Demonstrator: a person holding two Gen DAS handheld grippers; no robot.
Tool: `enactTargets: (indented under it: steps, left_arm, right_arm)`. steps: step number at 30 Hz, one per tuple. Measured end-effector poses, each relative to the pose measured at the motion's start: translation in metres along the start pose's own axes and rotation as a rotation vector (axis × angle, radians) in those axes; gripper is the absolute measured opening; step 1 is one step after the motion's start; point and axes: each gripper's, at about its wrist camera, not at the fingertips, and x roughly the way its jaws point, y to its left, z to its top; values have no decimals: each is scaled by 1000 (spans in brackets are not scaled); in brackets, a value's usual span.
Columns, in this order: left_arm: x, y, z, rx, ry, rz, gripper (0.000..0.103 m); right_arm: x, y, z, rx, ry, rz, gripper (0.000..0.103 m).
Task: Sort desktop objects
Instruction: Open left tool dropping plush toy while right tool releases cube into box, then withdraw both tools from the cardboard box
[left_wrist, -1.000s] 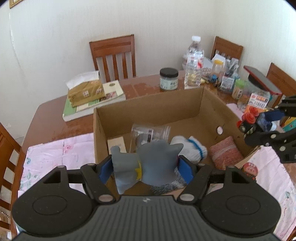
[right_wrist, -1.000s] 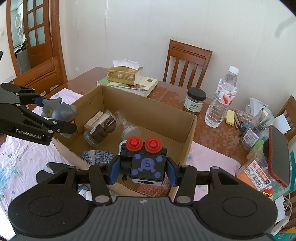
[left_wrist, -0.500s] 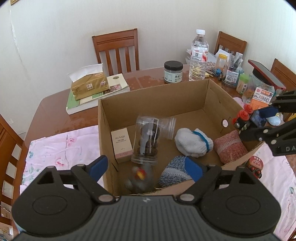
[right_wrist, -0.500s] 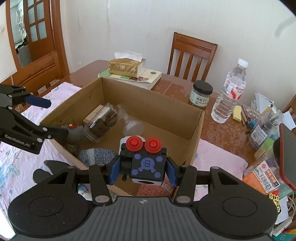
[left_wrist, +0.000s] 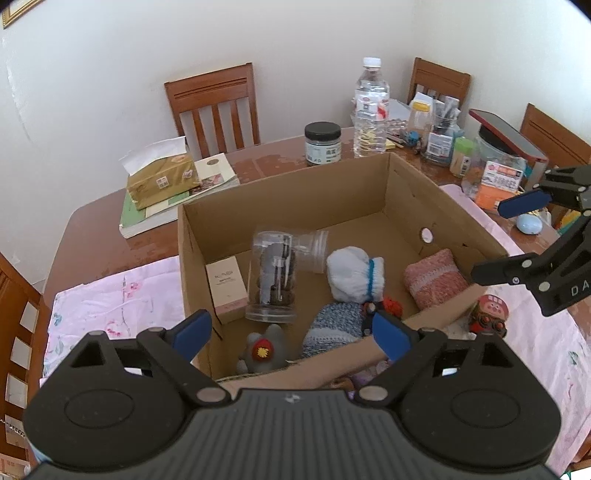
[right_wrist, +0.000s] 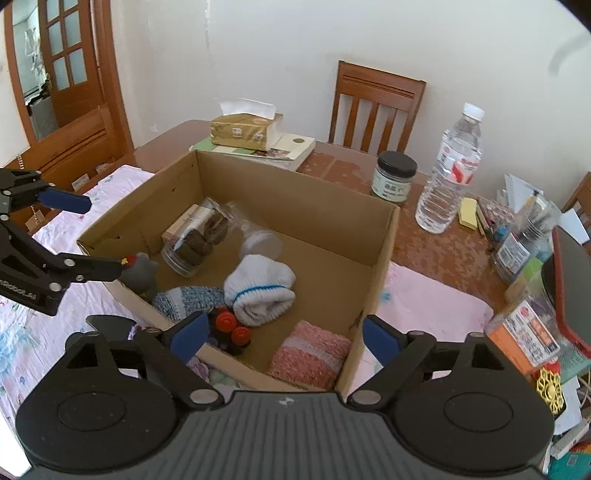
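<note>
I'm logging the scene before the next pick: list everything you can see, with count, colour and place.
cardboard box: 1, brown, open, centre of table
clear jar: 1, dark contents, on its side in box
small carton: 1, beige, in box left of jar
white sock roll: 1, blue band, in box
blue-grey sock roll: 1, in box, near wall
pink knit pad: 1, in box, right
grey plush toy: 1, in box, near-left corner
red-knobbed toy: 1, dark, in box by near wall
tissue pack: 1, gold, on books behind box
black-lidded jar: 1, behind box
water bottle: 1, clear, behind box
left gripper: open, empty
right gripper: open, empty
</note>
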Motion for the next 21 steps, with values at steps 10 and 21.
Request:
enactTargets:
  steps: [10,21]
  left_arm:
    - [-24,-7,-14,44,-15,-5,94]
    - [-40,-4,-42,-16,-2,19,95]
  right_arm:
    - [-14,-3,-19,19,0,9,103]
    - [-31,8,-39,35,-4,20,103]
